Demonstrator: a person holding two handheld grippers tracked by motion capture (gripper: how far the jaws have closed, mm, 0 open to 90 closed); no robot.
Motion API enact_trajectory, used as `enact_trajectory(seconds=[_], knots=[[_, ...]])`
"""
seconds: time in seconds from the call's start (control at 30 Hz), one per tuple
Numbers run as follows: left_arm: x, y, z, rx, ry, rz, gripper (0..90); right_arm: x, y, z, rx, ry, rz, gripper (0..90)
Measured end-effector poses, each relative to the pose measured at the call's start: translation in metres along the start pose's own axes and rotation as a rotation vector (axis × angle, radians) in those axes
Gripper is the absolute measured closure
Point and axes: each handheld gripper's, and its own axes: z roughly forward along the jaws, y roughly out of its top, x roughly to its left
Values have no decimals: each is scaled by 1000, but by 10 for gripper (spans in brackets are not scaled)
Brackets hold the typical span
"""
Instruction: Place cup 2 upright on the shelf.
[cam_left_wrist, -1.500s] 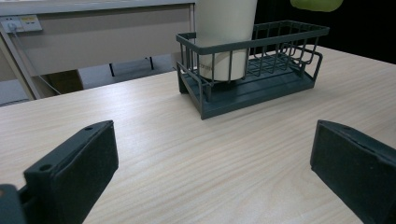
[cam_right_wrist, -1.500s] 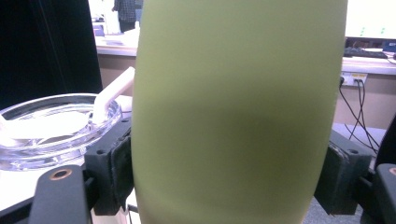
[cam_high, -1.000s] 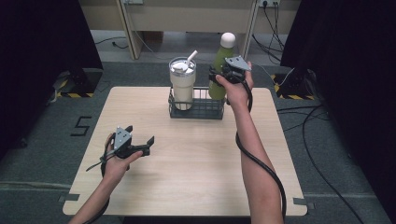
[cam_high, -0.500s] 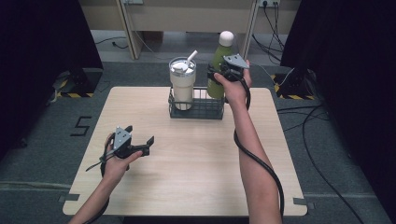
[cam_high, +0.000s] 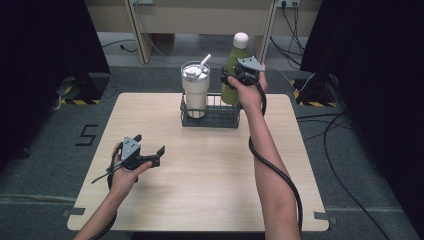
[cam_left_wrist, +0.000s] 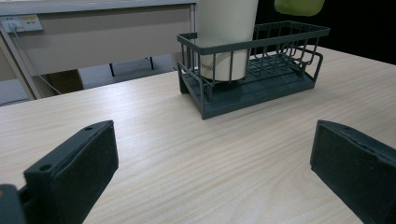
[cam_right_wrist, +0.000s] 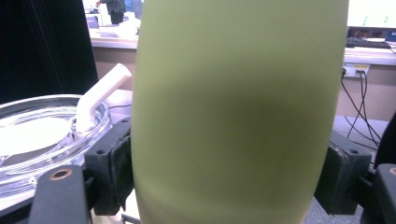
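my right gripper (cam_high: 235, 78) is clamped on the green bottle (cam_right_wrist: 238, 112), lifted clear of the rack (cam_high: 210, 116); cup (cam_high: 195, 90) remains inside; left gripper (cam_high: 150, 156) open, empty; setting bottle down remains.

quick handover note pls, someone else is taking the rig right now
Right gripper: shut on the green bottle, a jaw on each side of its body. The left gripper view shows the bottle's base above the rack's rim, so it is lifted out of the rack.
Left gripper: open, holding nothing, low over the near left part of the table.
Tumbler with lid and straw stands in the rack's left end; the right end is free.
Done: bottle gripped and raised.
Left: probably carry it clear and set it down upright; keep it off the tumbler beside it.
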Motion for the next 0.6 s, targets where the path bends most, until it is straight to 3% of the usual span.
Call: enact_trajectory(seconds=[0.6], knots=[[1, 0, 0, -1, 1, -1, 2, 4, -11, 14, 44, -3, -9, 215]])
